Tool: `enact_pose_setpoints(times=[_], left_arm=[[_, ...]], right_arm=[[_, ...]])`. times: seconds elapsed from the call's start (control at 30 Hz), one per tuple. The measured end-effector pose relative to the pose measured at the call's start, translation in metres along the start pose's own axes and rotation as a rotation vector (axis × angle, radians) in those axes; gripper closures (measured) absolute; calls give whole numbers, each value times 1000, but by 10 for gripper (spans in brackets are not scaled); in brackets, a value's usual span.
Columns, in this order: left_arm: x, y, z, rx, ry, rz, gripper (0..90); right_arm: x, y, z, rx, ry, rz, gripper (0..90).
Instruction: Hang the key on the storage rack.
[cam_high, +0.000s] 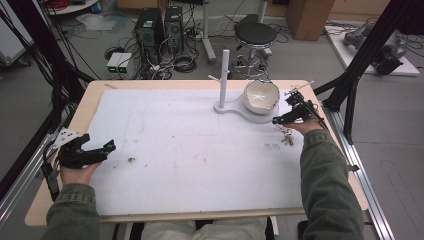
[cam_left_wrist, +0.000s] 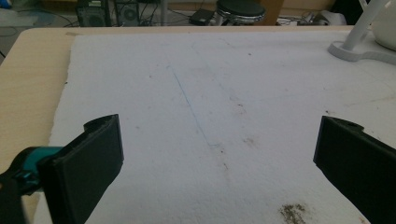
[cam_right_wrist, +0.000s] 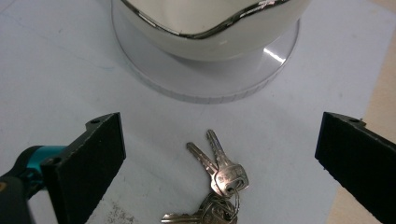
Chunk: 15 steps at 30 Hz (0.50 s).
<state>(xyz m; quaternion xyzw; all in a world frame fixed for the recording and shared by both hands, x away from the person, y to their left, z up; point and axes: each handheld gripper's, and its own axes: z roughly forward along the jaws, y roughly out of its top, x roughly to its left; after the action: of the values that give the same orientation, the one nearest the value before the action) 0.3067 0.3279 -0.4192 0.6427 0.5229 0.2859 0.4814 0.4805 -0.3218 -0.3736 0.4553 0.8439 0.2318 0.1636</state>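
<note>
The right gripper was positioned above a bunch of keys, jaws spread wide and grasping nothing. The keys lay flat on the white mat, between the two jaws in the right gripper view, just short of the round white base carrying a white bowl. In the high view the right gripper sat near the table's right edge, with the keys just beside it and the bowl near. A white upright post stood on the same base. The left gripper rested at the mat's left side, well apart from the keys, jaws released and empty
</note>
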Motion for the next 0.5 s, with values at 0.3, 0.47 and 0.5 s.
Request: enact_pose_setpoints(times=[0.3, 0.47, 0.5], left_arm=[[0, 0, 0, 3, 0, 1, 20], [0, 0, 1, 5, -1, 1, 20], [0, 0, 0, 5, -1, 3, 20]], right_arm=[[-4, -5, 15, 118, 23, -14, 52], [-3, -5, 19, 136, 23, -40, 126], [-3, -5, 19, 144, 37, -39, 153]])
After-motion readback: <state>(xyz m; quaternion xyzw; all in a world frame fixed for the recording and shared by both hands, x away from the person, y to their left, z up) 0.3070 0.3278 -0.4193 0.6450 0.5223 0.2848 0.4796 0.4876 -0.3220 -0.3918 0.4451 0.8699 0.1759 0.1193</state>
